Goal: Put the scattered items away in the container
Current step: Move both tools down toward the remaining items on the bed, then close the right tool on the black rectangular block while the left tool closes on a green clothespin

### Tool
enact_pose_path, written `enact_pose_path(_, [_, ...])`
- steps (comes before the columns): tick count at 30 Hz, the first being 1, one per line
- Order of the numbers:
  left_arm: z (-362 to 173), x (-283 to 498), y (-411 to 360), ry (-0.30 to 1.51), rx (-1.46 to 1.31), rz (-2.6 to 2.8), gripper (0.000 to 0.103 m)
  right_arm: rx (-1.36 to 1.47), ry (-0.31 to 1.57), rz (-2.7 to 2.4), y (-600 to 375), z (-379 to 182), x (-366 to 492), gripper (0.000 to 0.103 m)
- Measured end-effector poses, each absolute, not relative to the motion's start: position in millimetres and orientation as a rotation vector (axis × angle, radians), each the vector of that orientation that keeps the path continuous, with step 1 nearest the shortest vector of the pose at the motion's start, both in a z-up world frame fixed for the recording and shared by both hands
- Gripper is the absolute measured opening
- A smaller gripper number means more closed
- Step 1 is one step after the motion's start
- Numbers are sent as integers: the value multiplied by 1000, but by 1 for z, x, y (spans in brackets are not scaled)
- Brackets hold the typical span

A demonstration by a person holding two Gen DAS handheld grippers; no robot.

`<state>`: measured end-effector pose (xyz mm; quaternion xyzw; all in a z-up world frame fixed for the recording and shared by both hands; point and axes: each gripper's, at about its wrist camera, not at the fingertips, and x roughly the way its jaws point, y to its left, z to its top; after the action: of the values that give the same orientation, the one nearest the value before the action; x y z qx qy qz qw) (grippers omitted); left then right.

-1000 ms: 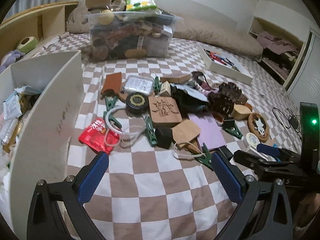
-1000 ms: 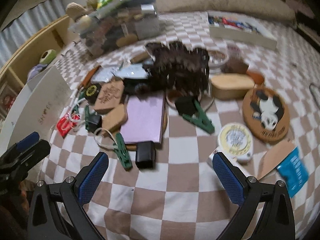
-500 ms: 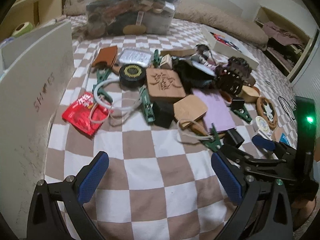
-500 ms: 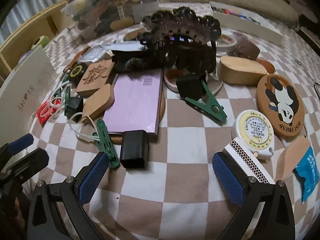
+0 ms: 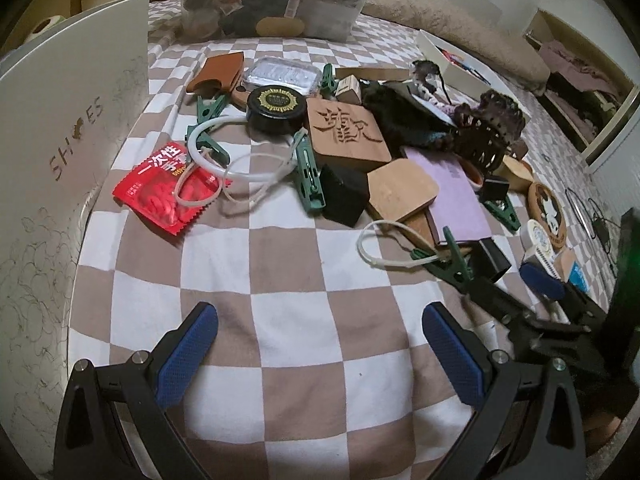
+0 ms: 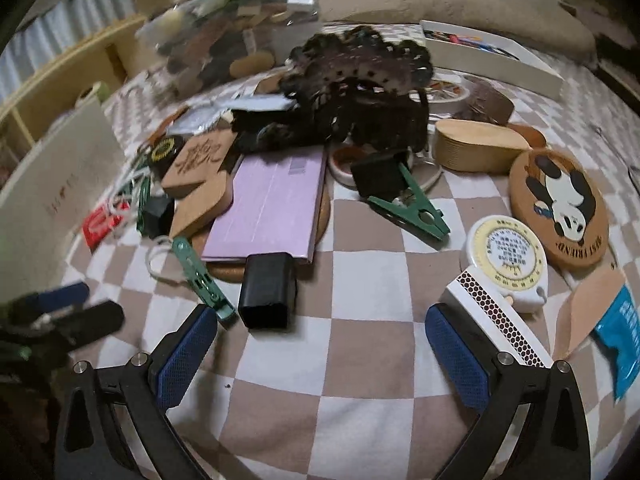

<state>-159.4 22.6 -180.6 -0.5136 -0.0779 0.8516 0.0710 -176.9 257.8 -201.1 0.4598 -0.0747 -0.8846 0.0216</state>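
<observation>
We hold our left gripper [image 5: 320,344] wide open and empty over bare brown-and-white checked cloth [image 5: 280,264]. Ahead of its left finger lies the flat red foil sachet [image 5: 170,186] with a loop of white cord [image 5: 224,148] across it, and left of that finger stands the white cardboard shoe box [image 5: 72,148], the container for the scattered items. Ahead of its right finger a green plastic clothes peg [image 5: 448,264] lies tied to another white cord.

Our right gripper [image 6: 322,346] is just as wide open, gripping nothing. A small black rectangular box [image 6: 267,290] lies just ahead, between the fingers and nearer the left one, touching the lilac flat packet [image 6: 270,208]. A white matchbox with a honeycomb-dotted side [image 6: 496,320] rests beside the right finger, and a round white-and-yellow tape measure [image 6: 508,258] sits just beyond it.
</observation>
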Motion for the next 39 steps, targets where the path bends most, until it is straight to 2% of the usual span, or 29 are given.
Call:
enact_pose_path(3, [-183, -159, 26, -199, -1553, 2571, 103, 1399, -256, -2748, 258, -199, -177, 100])
enact_pose_path(8, [-189, -159, 31, -152, -1566, 2599, 103, 1368, -291, -2773, 262, -197, -182, 70])
enact_pose_path(12, [-192, -156, 35, -156, -1556, 2668, 103, 1347, -221, -2771, 254, -200, -186, 58])
enact_pose_path(16, [-193, -155, 44, -76, -1551, 2686, 103, 1309, -157, -2744, 245, -201, -184, 30])
enact_pose_path(25, [-183, -154, 26, -372, -1465, 2613, 103, 1255, -75, -2640, 220, -202, -180, 30])
enact_pose_path(35, [-179, -156, 28, -458, -1418, 2546, 102, 1192, -89, -2486, 194, -203, -162, 30])
enact_pose_path(36, [-179, -157, 29, -453, -1415, 2543, 101, 1193, -92, -2481, 194, -203, -160, 30])
enact_pose_path(39, [-178, -160, 34, -420, -1402, 2538, 86, 1197, -88, -2475, 193, -203, -153, 30])
